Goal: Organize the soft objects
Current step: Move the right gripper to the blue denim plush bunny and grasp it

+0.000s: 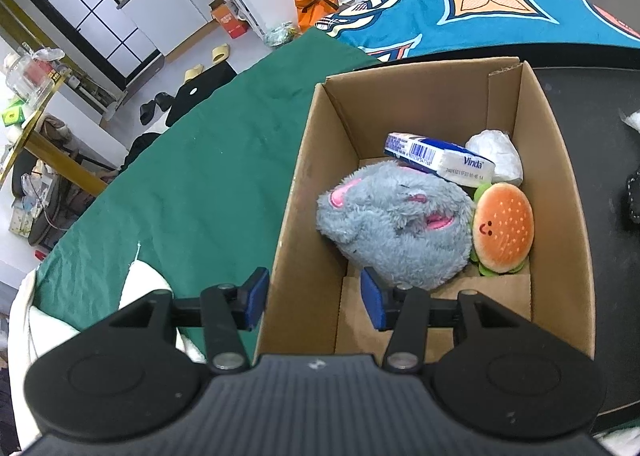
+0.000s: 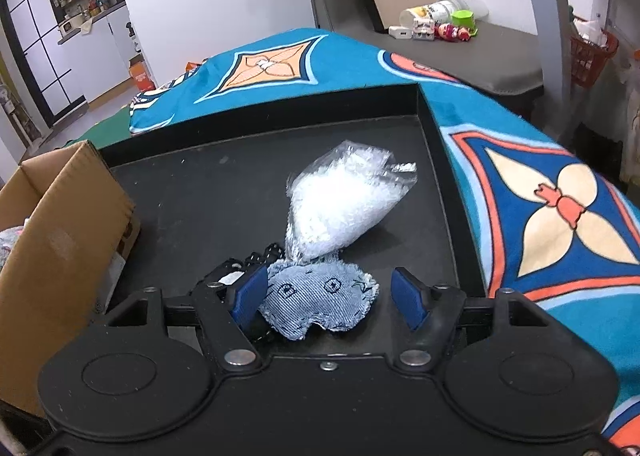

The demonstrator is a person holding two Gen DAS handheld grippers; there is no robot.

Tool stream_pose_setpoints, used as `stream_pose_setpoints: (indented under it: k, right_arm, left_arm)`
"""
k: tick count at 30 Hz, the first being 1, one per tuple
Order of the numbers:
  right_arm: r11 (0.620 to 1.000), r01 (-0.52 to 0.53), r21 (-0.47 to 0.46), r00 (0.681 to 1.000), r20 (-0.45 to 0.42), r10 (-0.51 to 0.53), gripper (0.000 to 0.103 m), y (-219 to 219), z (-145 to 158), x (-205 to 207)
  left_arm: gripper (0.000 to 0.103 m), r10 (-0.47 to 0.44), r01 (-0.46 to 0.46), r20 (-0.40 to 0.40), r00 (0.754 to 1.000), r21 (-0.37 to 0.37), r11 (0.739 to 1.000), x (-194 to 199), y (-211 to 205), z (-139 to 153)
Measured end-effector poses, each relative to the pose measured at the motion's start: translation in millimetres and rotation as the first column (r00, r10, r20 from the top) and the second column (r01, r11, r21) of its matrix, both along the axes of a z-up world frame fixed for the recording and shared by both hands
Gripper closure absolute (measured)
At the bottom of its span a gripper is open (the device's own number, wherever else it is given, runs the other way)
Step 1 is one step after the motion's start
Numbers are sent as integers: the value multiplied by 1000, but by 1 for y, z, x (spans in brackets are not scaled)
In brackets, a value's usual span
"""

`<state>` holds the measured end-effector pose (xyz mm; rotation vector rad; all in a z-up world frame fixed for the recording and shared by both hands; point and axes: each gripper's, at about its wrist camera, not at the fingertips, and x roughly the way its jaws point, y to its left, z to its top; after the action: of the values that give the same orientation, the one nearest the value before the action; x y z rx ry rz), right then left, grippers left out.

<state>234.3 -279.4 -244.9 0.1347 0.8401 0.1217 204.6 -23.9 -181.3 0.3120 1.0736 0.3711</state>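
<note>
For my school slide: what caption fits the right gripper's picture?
Open right gripper around a denim plush on the black tray, crinkly plastic bag behind.

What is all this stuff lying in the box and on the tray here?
cardboard box: one, brown, open, on the green cloth
grey plush: one, grey and pink, in the box
burger plush: one, orange, in the box beside the grey plush
tissue pack: one, blue and white, in the box
black tray: one, beside the box
clear bag: one, white filling, on the tray
denim toy: one, pale blue, on the tray, between the right tongs
left tongs: open, straddling the box wall
right tongs: open
</note>
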Motion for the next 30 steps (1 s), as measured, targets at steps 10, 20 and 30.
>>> stream_pose_setpoints:
  k: [10, 20, 30]
  right_arm:
    - [997, -21, -68, 1000, -23, 20, 56, 2, 1, -18]
    - [996, -20, -87, 999, -48, 16, 52, -2, 6, -31]
    - [998, 19, -61, 999, -49, -22, 34, -6, 5, -30]
  left_arm:
    - [54, -23, 23, 18, 1000, 12, 1000, -6, -5, 5]
    - [54, -20, 20, 39, 999, 18, 1000, -11, -4, 11]
    - [54, -24, 23, 28, 999, 27, 999, -8, -7, 7]
